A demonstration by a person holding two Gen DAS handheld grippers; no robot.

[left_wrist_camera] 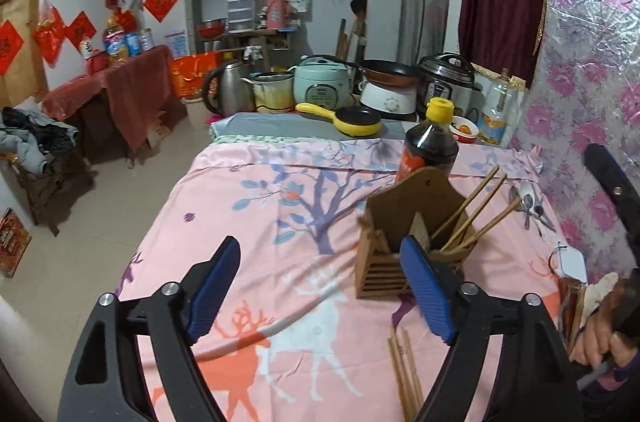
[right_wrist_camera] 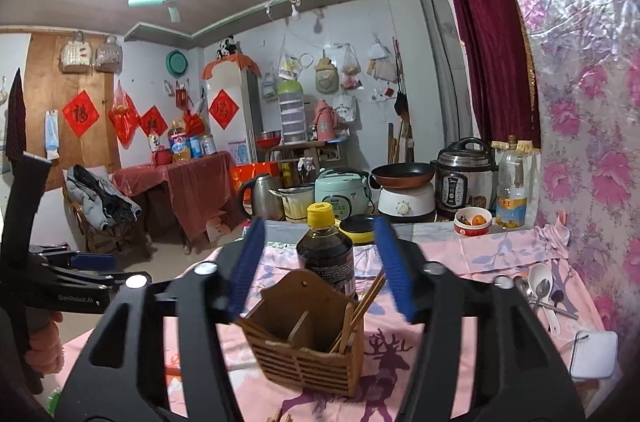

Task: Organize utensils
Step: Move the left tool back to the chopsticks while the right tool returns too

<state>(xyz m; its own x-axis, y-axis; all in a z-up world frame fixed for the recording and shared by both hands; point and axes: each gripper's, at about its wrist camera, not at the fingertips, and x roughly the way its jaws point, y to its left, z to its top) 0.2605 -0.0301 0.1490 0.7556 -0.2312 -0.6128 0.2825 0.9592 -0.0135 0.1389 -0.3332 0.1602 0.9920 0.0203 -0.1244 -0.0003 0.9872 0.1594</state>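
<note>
On the bench (left_wrist_camera: 248, 190), covered with a pink deer-print cloth, both sets of jaws stand wide and hold nothing. The left gripper (left_wrist_camera: 320, 286) hangs over bare cloth, its right blue pad in front of the near corner of the wooden holder (left_wrist_camera: 404, 242); contact cannot be confirmed. The right gripper (right_wrist_camera: 324, 262) frames the same wooden holder (right_wrist_camera: 304, 338) and the dark bottle (right_wrist_camera: 326, 254) behind it, pads clear of both.

The holder stands upright, slatted, with a divider. Several chopsticks (left_wrist_camera: 472, 214) lean out of its right compartment; the left compartment looks empty. More loose chopsticks (left_wrist_camera: 404, 370) lie on the cloth in front of the holder, near the left gripper's right arm. Spoons (right_wrist_camera: 540, 290) lie in a small pile near the floral wall, well apart from the holder. A white tag (right_wrist_camera: 592, 354) lies nearer than the spoons.
</note>
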